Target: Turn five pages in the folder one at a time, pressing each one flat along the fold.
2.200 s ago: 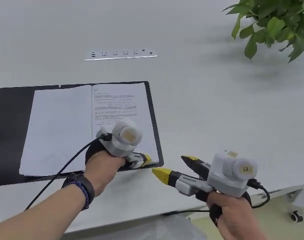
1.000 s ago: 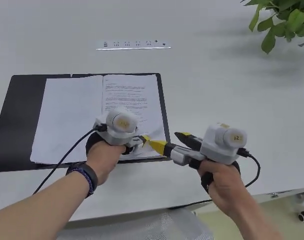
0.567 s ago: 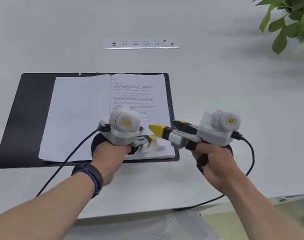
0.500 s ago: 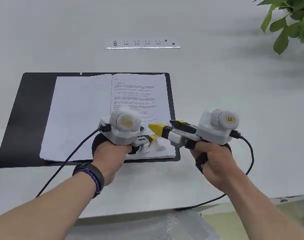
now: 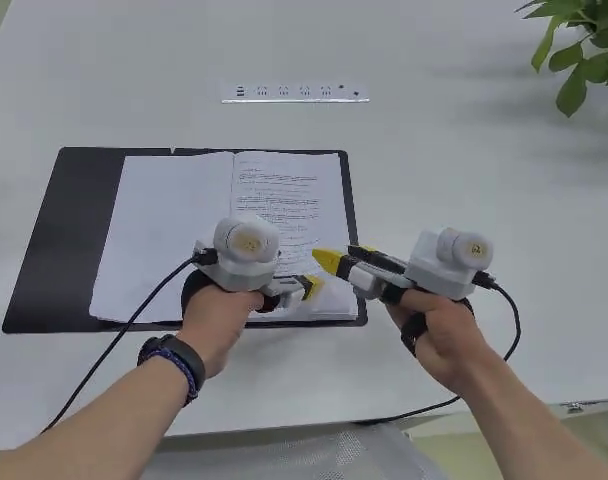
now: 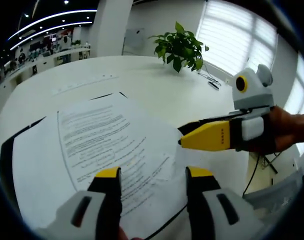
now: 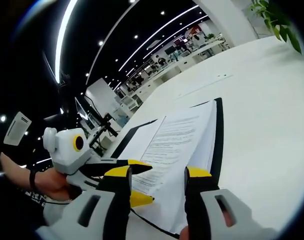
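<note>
We see a wide white counter (image 5: 464, 160) carrying a long white power strip (image 5: 295, 93) toward its far side. A green leafy plant (image 5: 582, 45) stands far right; in the left gripper view, pale window blinds (image 6: 227, 35) hang beyond it.

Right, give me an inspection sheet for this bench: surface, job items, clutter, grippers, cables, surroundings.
Surface: white table, with the folder near its front edge.
Job's things: black folder lies open, with the printed page on the right and the blank sheet on the left.
Clutter: power strip beyond the folder.
Grippers: left gripper open over the printed page's near corner; right gripper open, pointing at that corner.
Cables: black cable trails from the left gripper; another cable loops from the right.
Surroundings: plant at the far right.
</note>
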The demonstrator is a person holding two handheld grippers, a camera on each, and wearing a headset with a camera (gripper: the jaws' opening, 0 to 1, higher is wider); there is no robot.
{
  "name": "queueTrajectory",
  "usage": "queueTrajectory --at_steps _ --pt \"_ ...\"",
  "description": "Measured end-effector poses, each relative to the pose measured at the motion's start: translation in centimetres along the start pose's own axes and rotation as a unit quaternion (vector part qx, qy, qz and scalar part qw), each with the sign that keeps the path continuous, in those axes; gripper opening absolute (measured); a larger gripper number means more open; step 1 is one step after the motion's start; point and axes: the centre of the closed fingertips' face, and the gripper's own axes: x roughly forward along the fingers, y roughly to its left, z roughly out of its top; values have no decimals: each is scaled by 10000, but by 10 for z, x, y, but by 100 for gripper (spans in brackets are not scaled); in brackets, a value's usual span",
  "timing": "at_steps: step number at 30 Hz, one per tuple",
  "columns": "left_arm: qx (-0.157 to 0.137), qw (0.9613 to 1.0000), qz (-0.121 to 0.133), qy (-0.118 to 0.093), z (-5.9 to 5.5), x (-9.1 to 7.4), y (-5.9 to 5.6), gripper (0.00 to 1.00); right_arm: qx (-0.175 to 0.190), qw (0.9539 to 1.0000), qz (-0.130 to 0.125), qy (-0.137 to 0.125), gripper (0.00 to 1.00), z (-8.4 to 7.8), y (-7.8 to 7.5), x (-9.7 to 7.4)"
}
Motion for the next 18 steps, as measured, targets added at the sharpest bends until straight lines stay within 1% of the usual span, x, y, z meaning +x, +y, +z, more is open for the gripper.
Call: queueTrajectory --at_steps 2,4,6,8,9,10,12,14,18 --pt "-26 9999 45 -122 3 -8 -1 53 3 10000 9 3 37 -3 3 -1" --pt "10 9999 62 -149 1 -13 -1 53 9 10000 3 24 35 -8 6 -2" --pt "133 9998 86 -75 -2 -17 1 54 15 10000 23 35 32 -11 9 -3" --pt "158 9998 129 -85 -5 -22 1 54 5 10000 35 7 28 -12 12 -3" --pt "217 9996 143 -88 -7 -25 0 55 15 10000 41 -3 26 -13 13 -3" --pt "331 9993 192 -23 -12 -29 -1 55 24 10000 45 -13 24 -14 14 -3" --pt "399 9990 164 71 -21 -33 -2 56 41 10000 28 -8 21 -16 14 -2" --pt "426 9988 200 123 -25 -39 0 58 73 10000 14 -7 18 -17 15 -2" --pt "460 9985 247 140 -30 -53 2 59 41 10000 -8 -15 11 -18 16 -2"
